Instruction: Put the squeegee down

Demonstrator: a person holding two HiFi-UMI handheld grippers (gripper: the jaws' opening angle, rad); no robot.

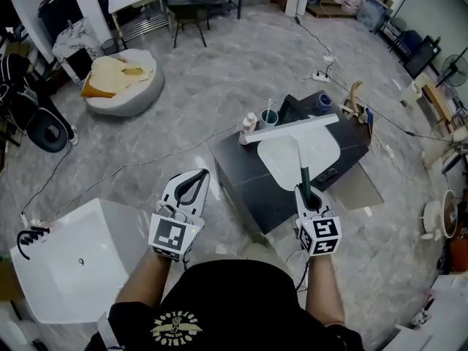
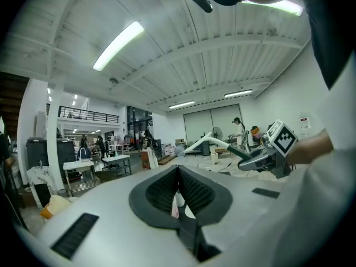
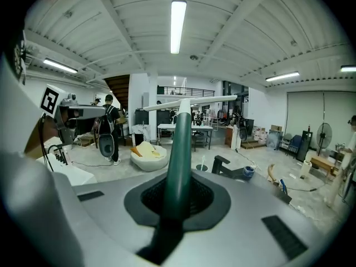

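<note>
The right hand-held gripper (image 1: 307, 199) pinches the squeegee (image 1: 303, 175) above the dark counter (image 1: 248, 185), mid frame. It is not down yet. The left hand-held gripper (image 1: 199, 175) is pressed together, empty.

Bare counter (image 1: 248, 175) in front; bottle (image 1: 248, 125), cup (image 1: 269, 117), faucet (image 1: 295, 110) crowd its far edge.

I get bright, even light from ceiling tubes (image 3: 178, 25), with soft shadows. Both gripper views bend toward dark corners, and the near squeegee (image 3: 177, 149) handle blurs.
</note>
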